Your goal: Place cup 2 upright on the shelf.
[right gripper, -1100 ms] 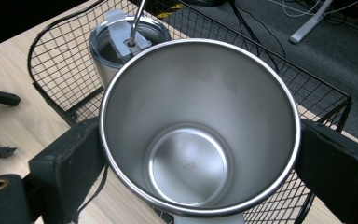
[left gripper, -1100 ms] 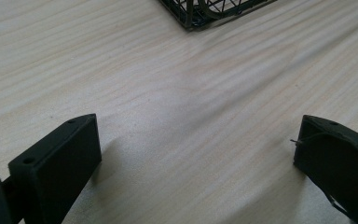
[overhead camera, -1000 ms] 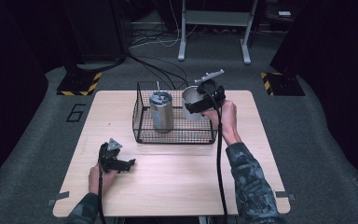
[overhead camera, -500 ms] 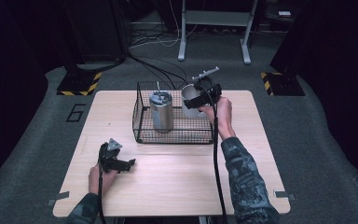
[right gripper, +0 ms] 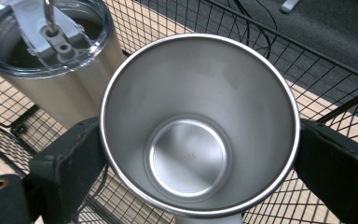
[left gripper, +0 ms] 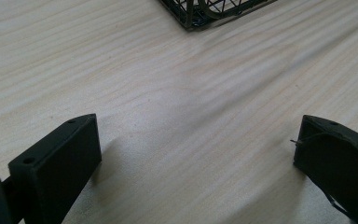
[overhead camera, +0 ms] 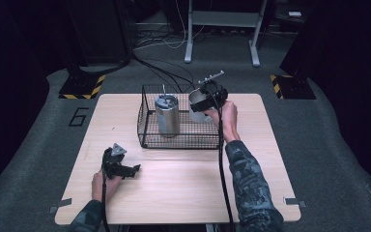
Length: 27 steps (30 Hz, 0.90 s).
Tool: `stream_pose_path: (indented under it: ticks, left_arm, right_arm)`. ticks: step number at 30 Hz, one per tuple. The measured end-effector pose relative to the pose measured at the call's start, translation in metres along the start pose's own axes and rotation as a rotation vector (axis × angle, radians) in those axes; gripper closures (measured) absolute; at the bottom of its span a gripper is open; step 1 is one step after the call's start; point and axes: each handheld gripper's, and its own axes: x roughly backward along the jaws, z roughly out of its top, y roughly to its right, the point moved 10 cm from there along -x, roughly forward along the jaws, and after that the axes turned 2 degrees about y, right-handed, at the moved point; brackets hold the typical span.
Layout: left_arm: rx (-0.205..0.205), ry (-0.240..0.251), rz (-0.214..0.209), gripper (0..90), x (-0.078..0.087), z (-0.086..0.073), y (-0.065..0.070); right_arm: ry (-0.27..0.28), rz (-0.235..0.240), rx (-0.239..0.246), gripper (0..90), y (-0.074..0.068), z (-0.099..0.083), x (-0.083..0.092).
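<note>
A black wire basket [overhead camera: 147, 130] stands at the back middle of the wooden table [overhead camera: 183, 179]. Inside it, on the left, a steel tumbler with a clear lid [overhead camera: 166, 115] stands upright. My right gripper [overhead camera: 206, 99] is shut on an open steel cup [overhead camera: 199, 104], holding it over the basket's right part. In the right gripper view the cup [right gripper: 200, 126] sits between both jaws, with the lidded tumbler [right gripper: 51, 56] beside it and the basket's wires [right gripper: 335, 84] beneath. My left gripper [overhead camera: 125, 170] rests low over the table's front left, open, with nothing between its jaws [left gripper: 186, 154].
The basket's near corner [left gripper: 196, 18] shows at the top of the left gripper view, well ahead of the jaws. Bare wood [overhead camera: 261, 159] lies in front of and right of the basket. Cables [overhead camera: 164, 67] and a metal stand [overhead camera: 222, 29] lie on the floor behind the table.
My right gripper has carried the steel cup leftward and slightly down over the basket's right side. The left gripper has stayed put.
</note>
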Motion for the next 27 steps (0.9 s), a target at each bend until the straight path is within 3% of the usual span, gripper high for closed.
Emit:
stream_pose_path:
  ticks: [9,27]
  left_arm:
    - [-0.001,0.0,0.0,0.2,0.0,0.0,0.0]
    - [-0.001,-0.001,0.0,0.2,0.0,0.0,0.0]
  right_arm:
    - [-0.031,-0.002,-0.036,5.9,0.0,-0.009,-0.018]
    - [-0.101,-0.014,-0.045,5.9,-0.001,-0.028,-0.047]
